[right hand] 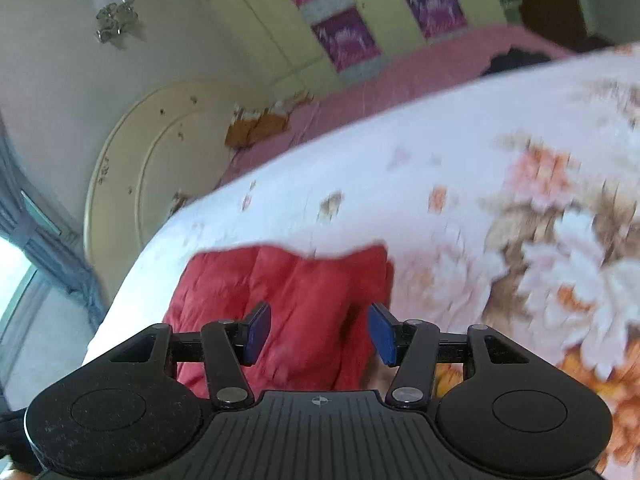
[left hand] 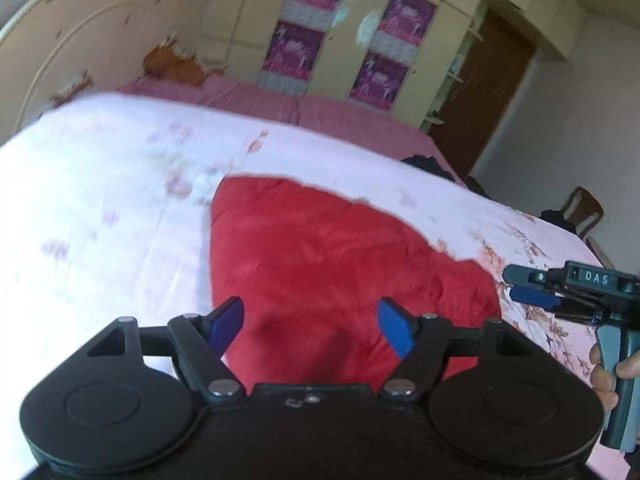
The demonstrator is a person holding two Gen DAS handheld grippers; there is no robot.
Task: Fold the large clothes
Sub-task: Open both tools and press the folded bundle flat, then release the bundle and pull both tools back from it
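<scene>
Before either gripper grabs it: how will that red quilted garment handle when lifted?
The red quilted garment lies creased and puffy on the floral bedsheet, so it is probably floppy and will drape. Its padding suggests bulk with little weight. The smooth-looking fabric may slip in a shallow pinch.

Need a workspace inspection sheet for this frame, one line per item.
Surface: bed with white floral bedspread, pink sheet beyond it.
Job's things: red garment lying on the bedspread, wrinkled, blurred.
Clutter: dark item at the far bed edge; orange object by the headboard.
Grippers: left gripper open over the garment, holding nothing; right gripper open, empty.
Cables: nothing seen.
Surroundings: wardrobe with purple posters, brown door, chair, wall lamp.
</scene>
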